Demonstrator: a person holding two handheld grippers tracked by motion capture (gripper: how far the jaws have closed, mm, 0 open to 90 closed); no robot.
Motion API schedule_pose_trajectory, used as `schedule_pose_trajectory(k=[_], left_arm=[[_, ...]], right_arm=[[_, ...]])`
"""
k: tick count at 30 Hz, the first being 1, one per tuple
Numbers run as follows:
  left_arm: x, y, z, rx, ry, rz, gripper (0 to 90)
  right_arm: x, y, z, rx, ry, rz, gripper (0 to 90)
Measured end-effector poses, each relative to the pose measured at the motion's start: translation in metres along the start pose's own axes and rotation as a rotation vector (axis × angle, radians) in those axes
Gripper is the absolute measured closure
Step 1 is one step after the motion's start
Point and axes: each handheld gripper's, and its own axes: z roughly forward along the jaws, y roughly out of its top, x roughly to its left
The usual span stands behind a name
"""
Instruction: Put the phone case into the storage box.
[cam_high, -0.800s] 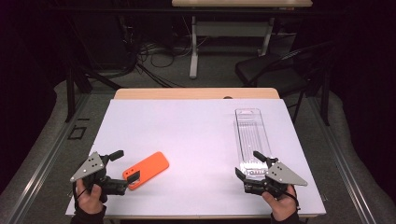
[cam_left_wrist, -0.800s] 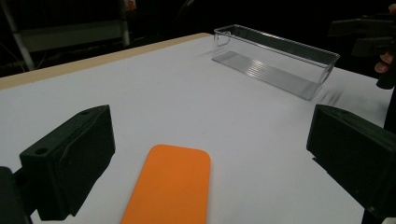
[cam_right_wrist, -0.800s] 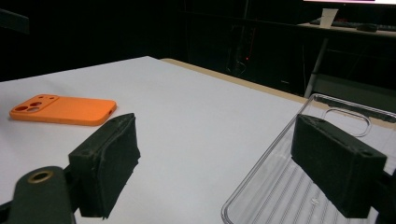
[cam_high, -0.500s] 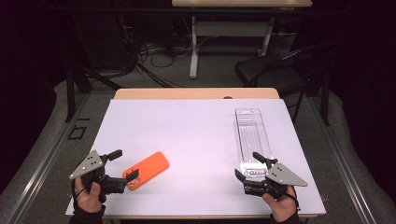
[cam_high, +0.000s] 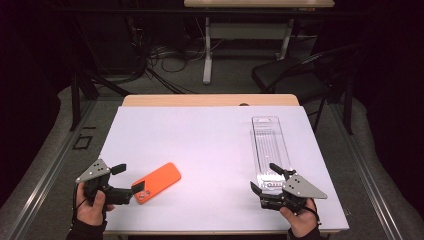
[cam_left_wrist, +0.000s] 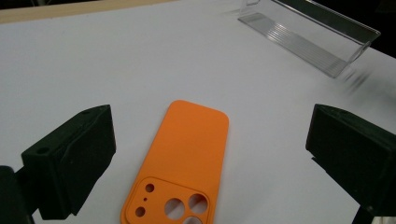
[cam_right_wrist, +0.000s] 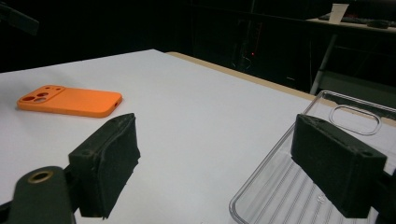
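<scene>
Left gripper nearer phone case

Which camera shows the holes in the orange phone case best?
The left gripper view: the orange phone case lies close between the open jaws, its camera holes plain to see. The high view shows it small, by the left gripper. The right gripper view shows it far off and flat.

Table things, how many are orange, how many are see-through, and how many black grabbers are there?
Orange: 1, the phone case
See-through: 1, the clear plastic tray
Black grabbers: 2, the left gripper and the right gripper
Total: 4
</scene>
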Motion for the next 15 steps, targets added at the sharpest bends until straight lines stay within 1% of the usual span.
schedule_pose_trajectory(k=[2,3,4,7,9,10,11,13,14,15], left_arm=[[0.002,0.001,0.0,0.027,0.01,-0.014,1.6],[0.002,0.001,0.0,0.027,0.01,-0.014,1.6],[0.004,0.003,0.0,0.047,0.014,-0.024,1.6],[0.007,0.007,0.001,0.089,0.032,-0.044,1.7],[0.009,0.01,0.002,0.115,0.031,-0.057,2.0],[0.011,0.012,0.003,0.135,0.027,-0.057,2.0],[0.011,0.012,0.003,0.135,0.027,-0.057,2.0],[0.014,0.018,0.005,0.194,0.03,-0.042,2.0],[0.016,0.021,0.005,0.21,0.032,-0.034,2.0],[0.016,0.021,0.005,0.21,0.032,-0.034,2.0]], right_arm=[[0.0,0.0,0.001,0.003,0.002,0.003,14.0],[0.0,0.0,0.001,0.003,0.002,0.003,14.0],[0.002,0.0,0.001,0.004,0.009,0.01,14.0],[0.003,0.0,0.001,0.008,0.016,0.004,14.1],[0.003,0.001,0.0,0.012,0.015,0.0,14.1],[0.003,0.001,0.0,0.012,0.014,0.001,14.0],[0.003,0.001,0.0,0.012,0.014,0.001,14.0],[0.004,0.001,0.001,0.009,0.018,0.011,14.1],[0.004,0.001,0.001,0.013,0.023,0.008,14.0],[0.004,0.001,0.002,0.015,0.025,0.005,14.1]])
